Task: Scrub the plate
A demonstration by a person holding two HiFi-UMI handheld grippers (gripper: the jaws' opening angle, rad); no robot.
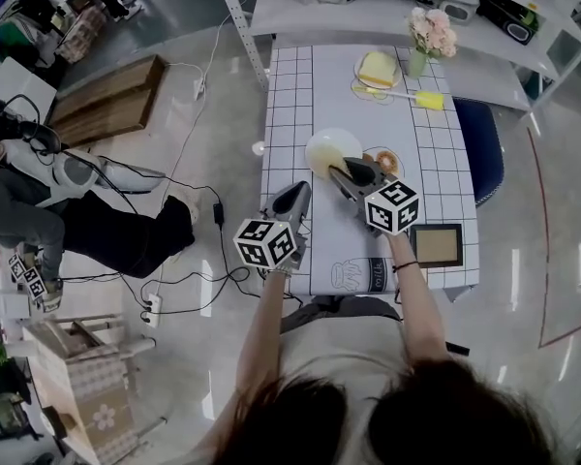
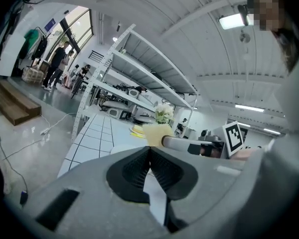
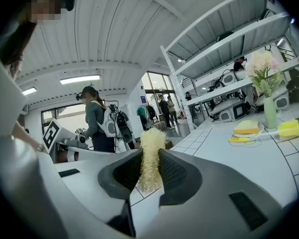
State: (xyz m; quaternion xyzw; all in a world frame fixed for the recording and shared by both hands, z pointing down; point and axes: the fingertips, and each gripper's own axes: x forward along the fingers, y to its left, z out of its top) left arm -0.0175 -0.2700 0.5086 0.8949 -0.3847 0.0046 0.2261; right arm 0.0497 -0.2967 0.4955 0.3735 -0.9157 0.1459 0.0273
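A pale round plate [image 1: 329, 148] lies on the checked tablecloth [image 1: 290, 95] in the head view. My left gripper [image 1: 304, 190] reaches its near left rim. In the left gripper view its pads [image 2: 134, 171] are shut with a thin white edge between them, and the plate rim [image 2: 120, 147] shows just beyond. My right gripper [image 1: 341, 171] hangs over the plate's near side, shut on a pale yellow mesh scrubber [image 3: 151, 156]. That scrubber [image 2: 153, 133] also shows ahead of the left jaws. Whether it touches the plate is hidden.
A small dish with brown food [image 1: 383, 162] sits right of the plate. A black-framed square [image 1: 436, 244] lies near the front right corner. At the back are a yellow sponge on a dish [image 1: 378, 68], a yellow brush [image 1: 418, 99] and a flower vase [image 1: 430, 37]. A blue chair [image 1: 482, 148] stands at the right.
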